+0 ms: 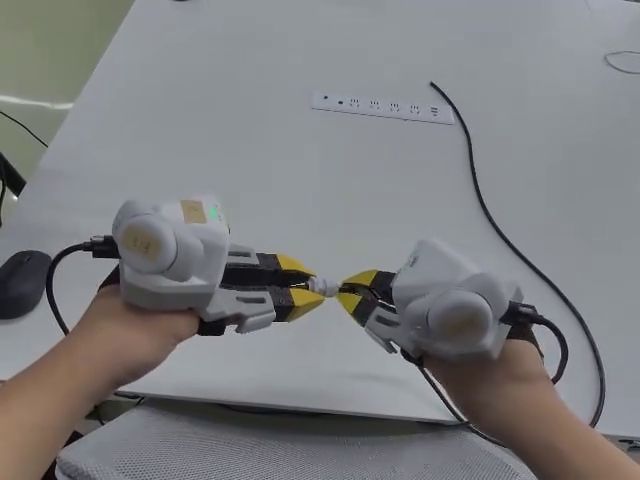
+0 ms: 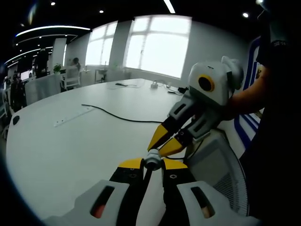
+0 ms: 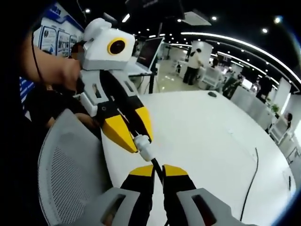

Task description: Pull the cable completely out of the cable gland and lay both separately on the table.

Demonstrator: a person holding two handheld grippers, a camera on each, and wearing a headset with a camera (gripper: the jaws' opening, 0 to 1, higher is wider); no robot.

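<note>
- Head view: your left gripper (image 1: pixel 305 285) and right gripper (image 1: pixel 352 290) meet tip to tip above the near edge of the table (image 1: pixel 250 150), with the white cable gland (image 1: pixel 325 287) between them. Neither part is laid down yet. Bare tabletop lies ahead. The power strip (image 1: pixel 382 107) and black cord (image 1: pixel 490 215) are well apart from you, and the mouse (image 1: pixel 22 282) is off to your left.
- Left gripper view: your jaws are closed on the cable gland (image 2: pixel 151 160), so that end looks secure.
- Right gripper view: your jaws are pinched on the black cable (image 3: pixel 155 165), which runs into the cable gland (image 3: pixel 143 144). I judge the pull unfinished. Draw your hands apart, then reach forward past the chair (image 3: pixel 70 179) before you release.
</note>
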